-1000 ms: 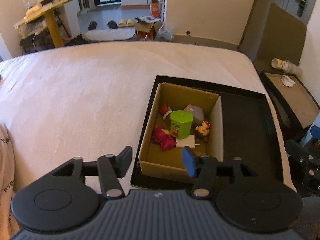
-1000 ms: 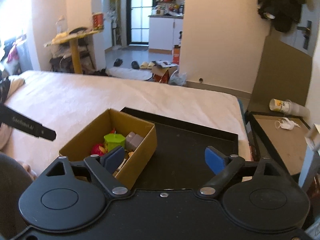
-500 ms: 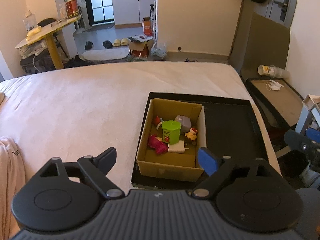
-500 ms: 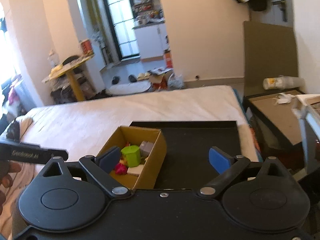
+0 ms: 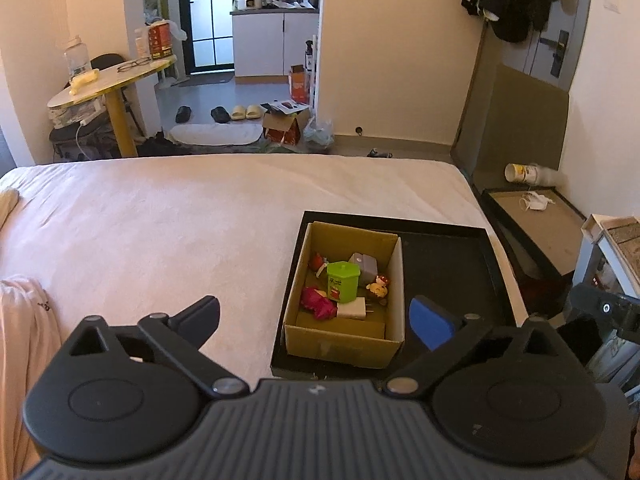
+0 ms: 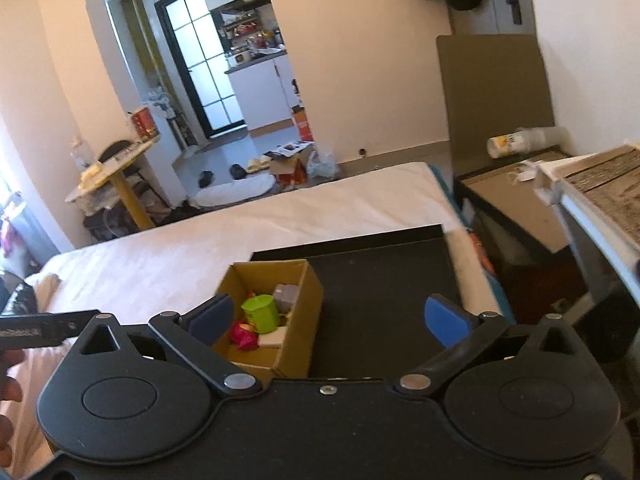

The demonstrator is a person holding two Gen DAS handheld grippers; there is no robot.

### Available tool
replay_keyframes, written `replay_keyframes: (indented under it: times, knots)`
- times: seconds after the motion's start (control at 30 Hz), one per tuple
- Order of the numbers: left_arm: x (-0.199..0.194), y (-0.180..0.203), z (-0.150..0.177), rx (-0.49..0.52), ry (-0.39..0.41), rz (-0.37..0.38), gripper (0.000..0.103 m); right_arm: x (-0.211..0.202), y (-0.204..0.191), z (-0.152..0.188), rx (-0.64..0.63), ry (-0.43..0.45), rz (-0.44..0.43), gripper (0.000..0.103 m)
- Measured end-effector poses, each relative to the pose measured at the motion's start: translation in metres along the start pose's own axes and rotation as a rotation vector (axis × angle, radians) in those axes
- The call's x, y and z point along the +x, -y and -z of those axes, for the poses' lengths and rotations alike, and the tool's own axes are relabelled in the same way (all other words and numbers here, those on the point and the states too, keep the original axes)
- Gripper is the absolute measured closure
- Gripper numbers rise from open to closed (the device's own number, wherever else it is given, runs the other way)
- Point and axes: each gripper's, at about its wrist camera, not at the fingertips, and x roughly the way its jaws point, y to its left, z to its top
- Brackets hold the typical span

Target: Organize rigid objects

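Cardboard box of small items, on black tray

Cardboard box (image 5: 344,344) sits at the left end of a black tray (image 5: 448,268) on a white bed (image 5: 180,224). Contents: green lidded container (image 5: 342,282), upright; grey block (image 5: 365,267) behind it; pink toy (image 5: 318,300); white plug (image 5: 354,307); small figurine (image 5: 378,285). Left gripper (image 5: 316,316): jaws opening wide, nothing between them. Right gripper (image 6: 328,318): jaws likewise opening, empty, above the tray.
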Motion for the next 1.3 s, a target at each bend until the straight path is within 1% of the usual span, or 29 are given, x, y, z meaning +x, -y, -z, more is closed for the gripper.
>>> replay_keyframes:
  times: [0.1,0.27,0.37,0.6,0.77,0.87,1.1,1.3]
  knots:
    - [-0.010,-0.004,0.003,-0.004,0.016,-0.002,0.001,-0.008,-0.004,0.004,-0.003,-0.007,0.000,0.000]
    - [-0.026,-0.009,0.007,-0.010,0.030,0.028,0.001,-0.021,-0.017,0.007,-0.037,-0.001,0.017,0.000]
    - [-0.037,-0.010,0.009,-0.006,0.039,0.027,0.001,-0.032,-0.021,0.008,-0.046,0.011,0.026,0.000]
    - [-0.060,-0.013,0.017,0.002,0.062,0.044,0.001,-0.043,-0.030,0.014,-0.049,-0.005,0.039,0.000]
    - [-0.071,-0.010,0.025,0.016,0.071,0.061,0.001,-0.052,-0.033,0.021,-0.060,-0.001,0.050,0.000]
    - [-0.073,-0.006,0.030,0.030,0.063,0.050,0.001,-0.059,-0.033,0.024,-0.052,-0.003,0.036,0.000]
    - [-0.082,-0.003,0.041,0.039,0.069,0.060,0.001,-0.072,-0.034,0.030,-0.056,-0.003,0.043,0.000]
    - [-0.095,0.001,0.046,0.048,0.085,0.069,0.001,-0.082,-0.035,0.033,-0.059,0.014,0.049,0.000]
